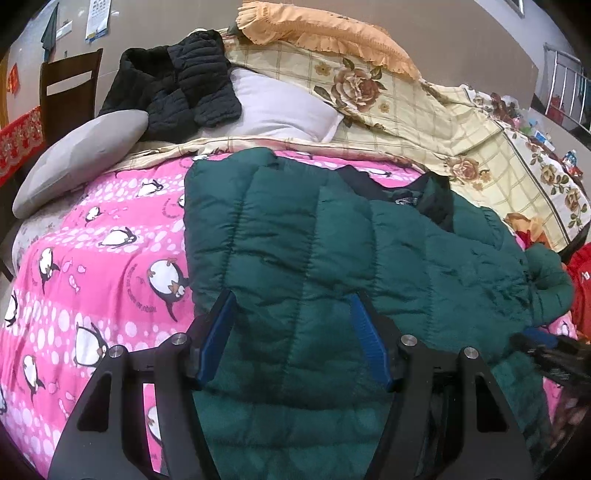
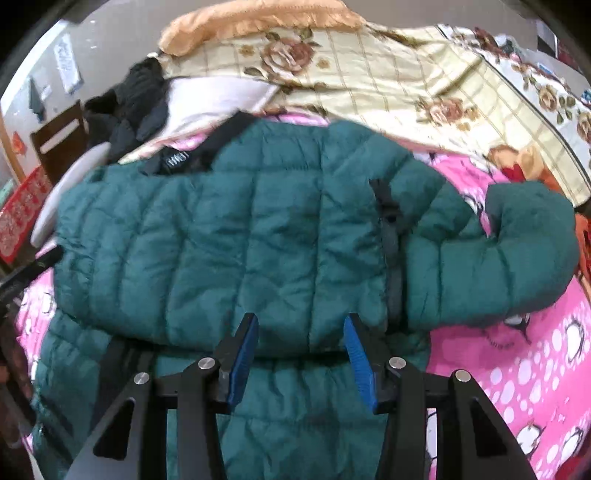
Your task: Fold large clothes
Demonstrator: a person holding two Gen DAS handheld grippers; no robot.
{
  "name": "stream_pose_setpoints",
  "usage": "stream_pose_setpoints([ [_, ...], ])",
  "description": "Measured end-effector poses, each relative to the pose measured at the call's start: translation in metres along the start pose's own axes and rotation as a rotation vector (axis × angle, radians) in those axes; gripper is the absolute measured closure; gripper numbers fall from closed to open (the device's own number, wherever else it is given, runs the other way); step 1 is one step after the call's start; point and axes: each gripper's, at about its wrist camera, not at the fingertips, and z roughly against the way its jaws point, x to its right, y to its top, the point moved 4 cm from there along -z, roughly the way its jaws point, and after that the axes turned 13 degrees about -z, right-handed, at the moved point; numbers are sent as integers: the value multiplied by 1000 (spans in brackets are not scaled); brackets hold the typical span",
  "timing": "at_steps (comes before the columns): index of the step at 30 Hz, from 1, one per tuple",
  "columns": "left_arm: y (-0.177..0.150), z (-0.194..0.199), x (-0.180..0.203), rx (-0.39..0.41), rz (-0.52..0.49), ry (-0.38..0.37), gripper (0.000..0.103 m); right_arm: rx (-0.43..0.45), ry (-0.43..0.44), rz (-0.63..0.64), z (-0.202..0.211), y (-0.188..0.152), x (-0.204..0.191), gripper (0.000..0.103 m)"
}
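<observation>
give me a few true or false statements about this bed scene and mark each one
1. The green jacket lies on a pink penguin blanket. True.
2. A black jacket is piled near the pillows. True.
3. The orange pillow sits under the green jacket. False: it lies at the far end, on the floral quilt.
4. The right claw is clamped on a sleeve. False: its blue pads stand apart above the jacket.

The puffer jacket lies on the penguin blanket covering the bed. Behind the jacket lie a white pillow and a dark coat; left of it, a grey cushion; behind and to its right, the floral quilt.
</observation>
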Motion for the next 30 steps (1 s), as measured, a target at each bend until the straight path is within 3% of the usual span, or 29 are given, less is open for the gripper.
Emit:
stream_pose_setpoints([
  [4, 0, 15, 11, 10, -19, -31, 39, -48, 29, -39, -15, -3, 8, 57],
  [7, 0, 21, 15, 10, -18, -72, 39, -25, 89, -101, 6, 3, 20, 55],
  [14, -7, 16, 12, -16, 85, -146, 39, 30, 71, -200, 44, 20, 70, 53],
  [18, -9, 14, 16, -32, 62, -143, 39, 59, 108, -243, 64, 36, 94, 52],
  [20, -9, 14, 17, -33, 46, -142, 39, 91, 112, -254, 77, 45, 106, 49],
  [22, -7, 15, 19, -29, 41, -142, 39, 125, 105, -294, 88, 55, 120, 29],
  [23, -7, 15, 19, -26, 40, -142, 39, 148, 100, -331, 94, 60, 131, 25],
  [26, -7, 16, 18, -23, 41, -147, 39, 191, 69, -421, 100, 74, 162, 23],
  [30, -7, 13, 17, -33, 47, -158, 39, 178, 2, -497, 92, 90, 201, 23],
])
